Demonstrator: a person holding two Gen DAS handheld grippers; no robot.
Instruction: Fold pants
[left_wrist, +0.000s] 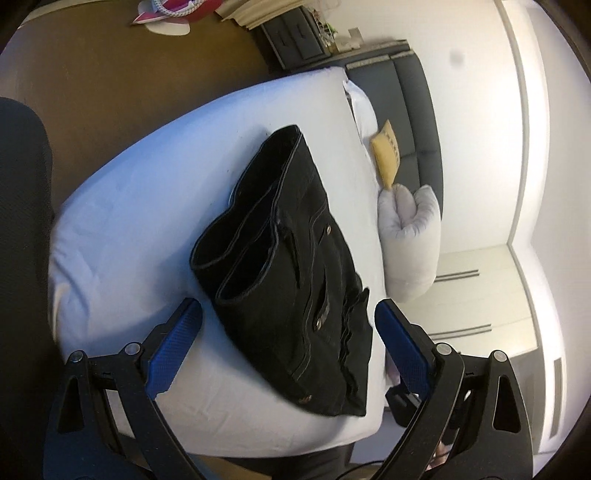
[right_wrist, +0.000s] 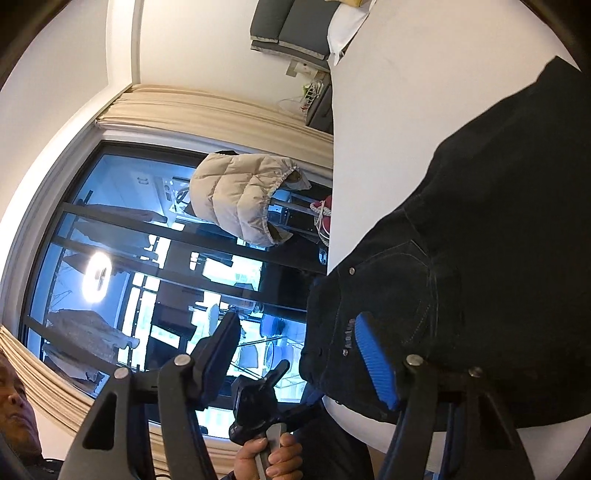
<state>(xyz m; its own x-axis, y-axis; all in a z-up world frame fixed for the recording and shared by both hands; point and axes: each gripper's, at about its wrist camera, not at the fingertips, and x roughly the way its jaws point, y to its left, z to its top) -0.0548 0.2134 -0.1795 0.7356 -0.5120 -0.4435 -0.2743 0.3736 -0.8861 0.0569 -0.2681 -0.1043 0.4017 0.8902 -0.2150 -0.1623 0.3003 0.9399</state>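
The black pants (left_wrist: 291, 266) lie on the white bed (left_wrist: 122, 229), already folded into a short, thick pile. The left gripper (left_wrist: 288, 321) is wide apart, grasping nothing. The right gripper (right_wrist: 295, 339) is spread too, empty. Maybe one tidy-up is left.

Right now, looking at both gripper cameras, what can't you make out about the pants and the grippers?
- Left wrist view: the underside layers of the folded black pants are hidden by the top layer.
- Right wrist view: the pants run off the right edge, so the full fold is unseen.
- Right wrist view: whether the right gripper finger touches the pants is unclear.
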